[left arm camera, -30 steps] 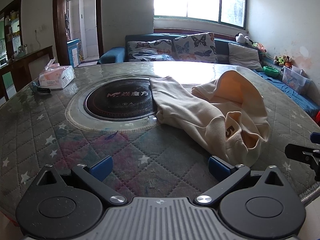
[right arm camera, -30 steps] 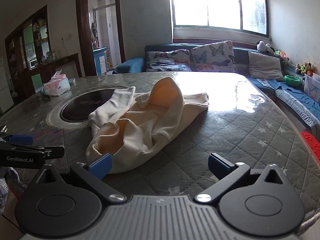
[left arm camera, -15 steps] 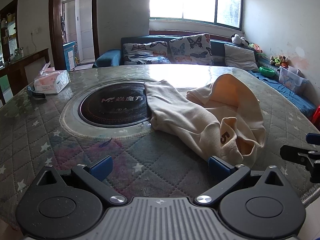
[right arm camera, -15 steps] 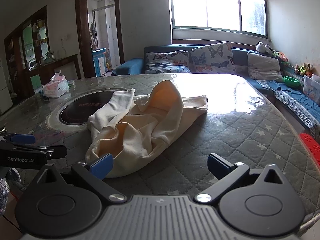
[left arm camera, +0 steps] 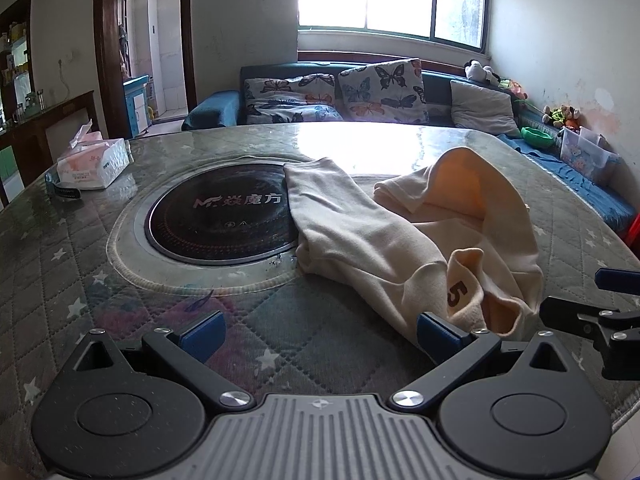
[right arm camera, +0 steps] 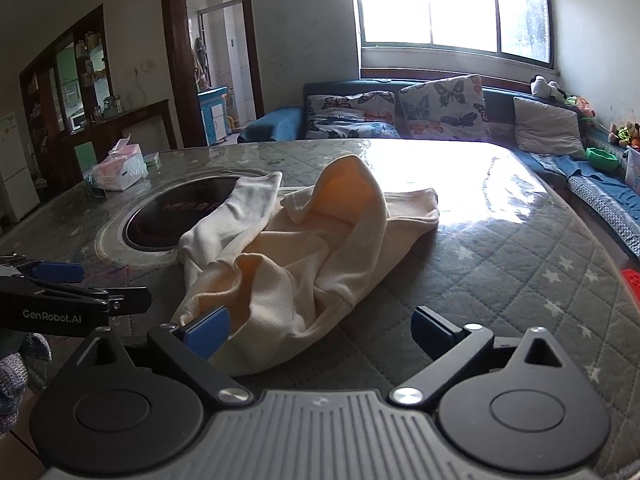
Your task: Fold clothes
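Note:
A cream garment [left arm camera: 404, 236] lies crumpled on the quilted table, one part over the edge of the round black cooktop [left arm camera: 224, 216]. A tag with the number 5 [left arm camera: 458, 294] shows at its near end. My left gripper [left arm camera: 320, 330] is open and empty, its right pad touching the garment's near hem. My right gripper [right arm camera: 320, 330] is open and empty, its left pad at the hem of the garment [right arm camera: 304, 248]. The right gripper shows at the right edge of the left wrist view [left arm camera: 600, 312]. The left gripper shows at the left edge of the right wrist view [right arm camera: 76, 292].
A tissue box [left arm camera: 94, 162] stands at the table's far left, also in the right wrist view [right arm camera: 120, 168]. A blue sofa with butterfly cushions [left arm camera: 360, 92] runs behind the table. The table's near edge [left arm camera: 624, 404] curves just beside the grippers.
Both grippers have moved slightly nearer the garment's near hem. The jaws stay open. The garment has not moved.

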Demonstrator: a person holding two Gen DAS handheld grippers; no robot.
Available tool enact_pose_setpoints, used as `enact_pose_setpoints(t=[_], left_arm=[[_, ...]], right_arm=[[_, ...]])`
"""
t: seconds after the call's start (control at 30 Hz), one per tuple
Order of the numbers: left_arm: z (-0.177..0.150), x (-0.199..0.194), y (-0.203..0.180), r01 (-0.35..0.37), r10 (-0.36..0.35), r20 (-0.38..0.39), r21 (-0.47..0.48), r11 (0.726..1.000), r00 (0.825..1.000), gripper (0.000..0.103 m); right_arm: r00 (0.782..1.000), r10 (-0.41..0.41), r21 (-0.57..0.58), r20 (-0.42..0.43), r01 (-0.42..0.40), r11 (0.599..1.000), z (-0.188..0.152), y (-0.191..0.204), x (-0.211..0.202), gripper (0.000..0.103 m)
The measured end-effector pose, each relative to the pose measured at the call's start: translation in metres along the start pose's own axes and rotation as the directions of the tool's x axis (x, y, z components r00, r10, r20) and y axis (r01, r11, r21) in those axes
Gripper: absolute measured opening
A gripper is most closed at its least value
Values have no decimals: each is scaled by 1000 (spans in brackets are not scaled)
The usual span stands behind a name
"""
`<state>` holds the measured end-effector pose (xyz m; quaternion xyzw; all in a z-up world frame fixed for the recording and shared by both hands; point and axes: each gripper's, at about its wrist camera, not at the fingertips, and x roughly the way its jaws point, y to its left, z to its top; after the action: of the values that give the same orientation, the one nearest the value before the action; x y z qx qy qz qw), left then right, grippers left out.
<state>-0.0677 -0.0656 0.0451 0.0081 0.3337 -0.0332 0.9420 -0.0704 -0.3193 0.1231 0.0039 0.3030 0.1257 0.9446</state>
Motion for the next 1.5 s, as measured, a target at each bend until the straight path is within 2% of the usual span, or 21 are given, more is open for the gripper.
enact_pose_setpoints(t=[0.23,0.43,0.73,0.9,1.13,1.27,1.33,1.5], left_arm=[[10,12,-1,-6,6,-9,4,1000,1000,103],[24,21,-4,9,-9,6,12,1000,1000,102],[43,37,-14,36,-37,19,45,998,999,100],[50,46,-19,49,-49,12,61,997,999,100],[66,61,-32,81,-82,14,80,993,997,100],[70,74,-45,97,-98,9,116,988,995,99],[69,82,-51,98,-98,-6,134,986,995,96],[60,97,-55,102,-94,-55,157,982,994,72]], right_arm=[[1000,2,-12,-8,-2,1000,11,-4,15,98],[1000,-13,-17,-9,13,1000,24,-13,30,93],[998,-65,-49,2,65,997,66,-34,68,81],[996,-79,-73,-35,76,994,89,-46,106,66],[992,-75,-137,-98,61,989,104,-47,153,46],[991,-74,-153,-111,56,987,107,-51,167,15],[992,-92,-132,-89,79,988,106,-58,162,10],[987,-163,-55,-11,162,985,98,-79,131,5]])
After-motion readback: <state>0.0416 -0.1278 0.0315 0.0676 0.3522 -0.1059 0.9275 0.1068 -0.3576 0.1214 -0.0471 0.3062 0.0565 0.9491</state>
